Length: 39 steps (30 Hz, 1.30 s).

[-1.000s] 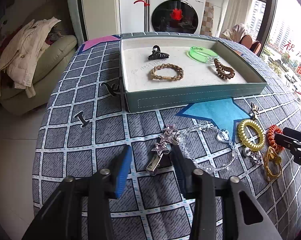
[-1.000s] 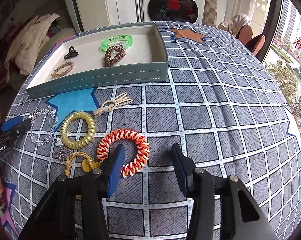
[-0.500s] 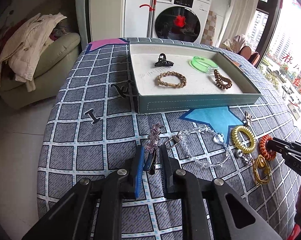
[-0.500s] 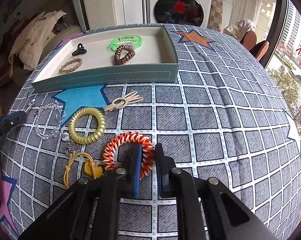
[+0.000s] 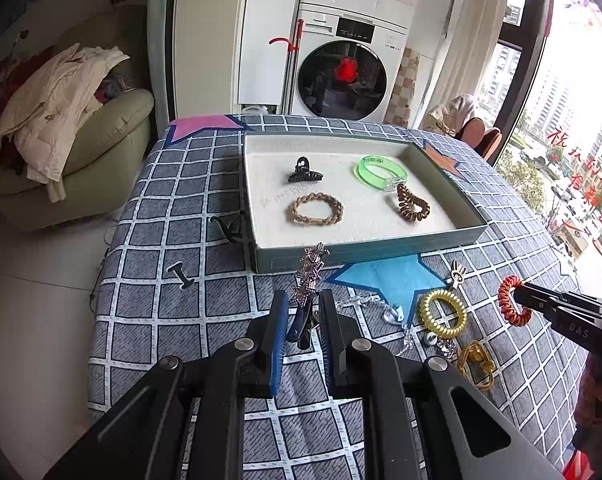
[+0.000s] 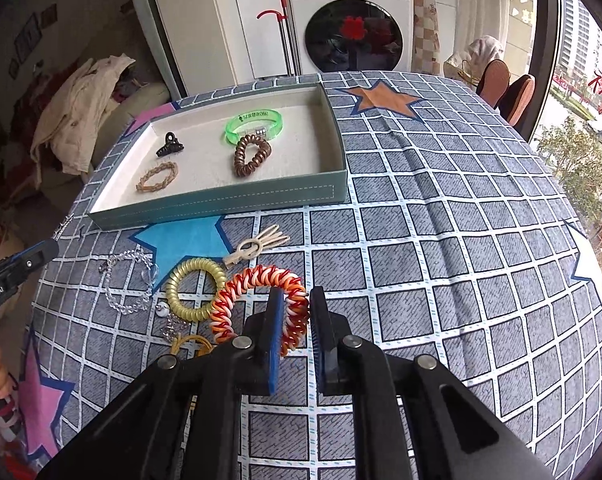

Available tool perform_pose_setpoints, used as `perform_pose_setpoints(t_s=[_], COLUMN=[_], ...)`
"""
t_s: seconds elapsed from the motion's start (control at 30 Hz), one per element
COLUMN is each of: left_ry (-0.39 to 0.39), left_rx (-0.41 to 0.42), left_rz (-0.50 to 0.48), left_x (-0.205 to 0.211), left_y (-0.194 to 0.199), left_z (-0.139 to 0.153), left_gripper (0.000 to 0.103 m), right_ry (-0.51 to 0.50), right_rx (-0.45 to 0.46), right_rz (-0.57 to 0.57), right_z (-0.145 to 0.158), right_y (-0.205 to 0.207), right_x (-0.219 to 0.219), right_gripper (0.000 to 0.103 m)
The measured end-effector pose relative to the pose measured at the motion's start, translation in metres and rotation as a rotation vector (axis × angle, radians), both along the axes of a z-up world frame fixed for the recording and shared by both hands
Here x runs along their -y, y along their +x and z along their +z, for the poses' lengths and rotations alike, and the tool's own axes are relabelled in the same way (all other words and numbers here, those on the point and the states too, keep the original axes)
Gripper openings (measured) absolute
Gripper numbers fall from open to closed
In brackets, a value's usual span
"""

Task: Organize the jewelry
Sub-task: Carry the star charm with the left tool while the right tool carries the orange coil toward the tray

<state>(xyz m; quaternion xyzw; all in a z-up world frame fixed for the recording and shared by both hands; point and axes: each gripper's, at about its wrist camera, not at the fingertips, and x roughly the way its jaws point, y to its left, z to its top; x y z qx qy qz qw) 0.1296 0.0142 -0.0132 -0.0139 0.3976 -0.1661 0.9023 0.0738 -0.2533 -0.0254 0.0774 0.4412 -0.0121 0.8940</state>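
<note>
My left gripper pinches a star hair clip; right gripper pinches an orange coil tie, both lifted. Next, I'd guess: carry both to tray at 12 o'clock, w/ care over rim.

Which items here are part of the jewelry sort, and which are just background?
Job:
star clip, in left tongs
red coil, in right tongs
gold coil
crystal chain
beige clip
tray

Background:
washer
sofa
coat
</note>
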Motion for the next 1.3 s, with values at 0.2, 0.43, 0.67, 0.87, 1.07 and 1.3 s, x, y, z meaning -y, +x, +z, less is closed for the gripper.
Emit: perform_pose_setpoints(t_s=[0.2,0.43,0.67,0.87,1.07,1.3], left_ry=[0.004,-0.001,0.038,0.085,0.122,0.165], left_rx=[0.043,0.055,-0.007,-0.068,-0.102,-0.131], left_rz=[-0.009,-0.021,-0.043,-0.052,-0.026,-0.01], left_x=[0.008,0.019,0.04,0.056,0.061,0.069], left_y=[0.012,0.048,0.091,0.12,0.144,0.157], left_z=[0.022,0.041,0.032,0.013,-0.006,-0.03], left_gripper=[0.036,0.036,0.036,0.036,0.036,0.036], right_ry=[0.015,0.043,0.032,0.004,-0.028,-0.068], right_rx=[0.032,0.059,0.041,0.006,-0.03,-0.044], right_rz=[0.014,0.02,0.022,0.014,-0.009,-0.017], right_z=[0.019,0.038,0.038,0.024,0.004,-0.01], right_y=[0.015,0.05,0.097,0.132,0.157,0.177], right_x=[0.003,0.01,0.008,0.006,0.009,0.006], right_gripper=[0.014,0.014,0.014,0.014,0.014,0.014])
